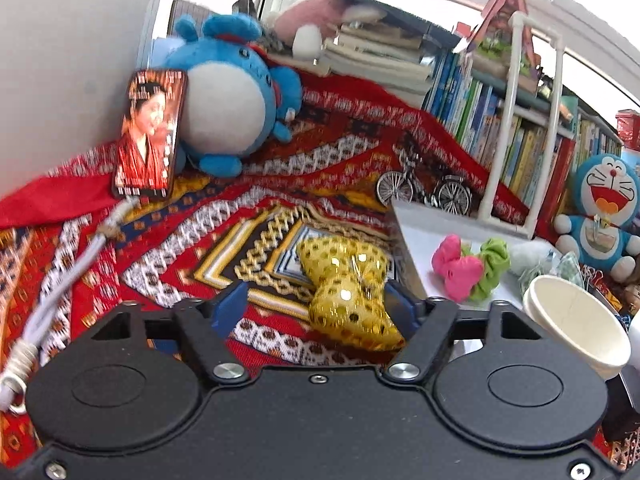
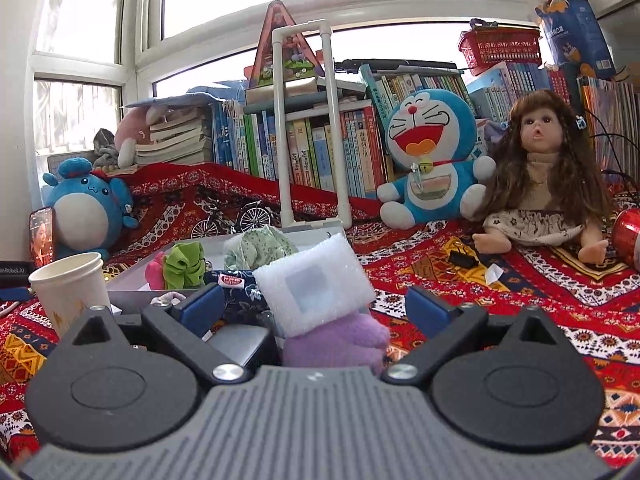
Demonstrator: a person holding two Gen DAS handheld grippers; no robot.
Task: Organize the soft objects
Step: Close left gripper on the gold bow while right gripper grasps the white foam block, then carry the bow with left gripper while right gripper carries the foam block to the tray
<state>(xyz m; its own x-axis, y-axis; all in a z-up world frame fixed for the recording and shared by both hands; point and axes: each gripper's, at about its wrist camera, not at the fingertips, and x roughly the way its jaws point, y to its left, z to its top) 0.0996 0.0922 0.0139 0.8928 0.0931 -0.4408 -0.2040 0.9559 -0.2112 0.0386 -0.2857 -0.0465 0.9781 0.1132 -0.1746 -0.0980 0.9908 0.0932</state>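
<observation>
Left fingers [image 1: 320, 304] half-spread around 1 gold bow [image 1: 347, 288]; right fingers [image 2: 316, 308] wide, 1 white sponge [image 2: 314, 286] between, untouched.

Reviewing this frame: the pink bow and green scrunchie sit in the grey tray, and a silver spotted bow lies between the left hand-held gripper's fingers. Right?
Not quite: the spotted bow is gold, not silver, as the left wrist view shows. The rest holds: it lies between the left hand-held gripper fingers, and the pink bow and green scrunchie sit in the grey tray.
</observation>
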